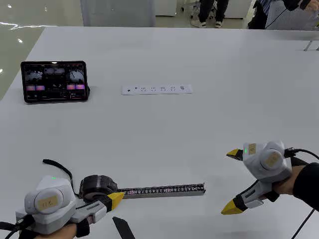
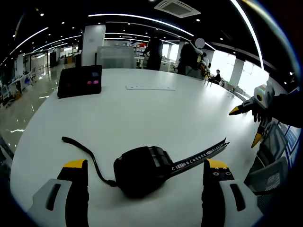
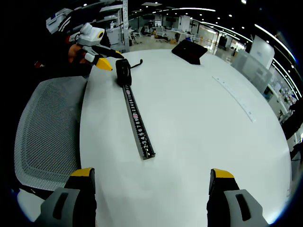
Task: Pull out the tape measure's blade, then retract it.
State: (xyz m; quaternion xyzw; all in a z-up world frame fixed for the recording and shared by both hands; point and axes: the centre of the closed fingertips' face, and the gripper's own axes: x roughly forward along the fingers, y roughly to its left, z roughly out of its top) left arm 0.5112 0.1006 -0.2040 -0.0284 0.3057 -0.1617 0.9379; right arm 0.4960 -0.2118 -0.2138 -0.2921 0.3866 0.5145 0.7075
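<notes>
A black tape measure [image 1: 95,186] lies on the white table near the front left, its wrist strap [image 1: 57,167] trailing to the left. Its blade [image 1: 164,190] is drawn out to the right and lies flat on the table, ending at about the middle. In the left gripper view the case [image 2: 142,169] sits between the open jaws of my left gripper [image 2: 146,165] without being clamped. My left gripper [image 1: 115,209] stands just in front of the case. My right gripper [image 1: 233,180] hangs open to the right of the blade's tip [image 3: 147,154], holding nothing.
A tablet [image 1: 54,81] with a lit screen stands at the back left of the table [image 1: 199,59]. A white power strip [image 1: 156,89] lies flat beyond the middle. A mesh chair [image 3: 42,137] sits at the table's near edge. People stand beyond the far edge.
</notes>
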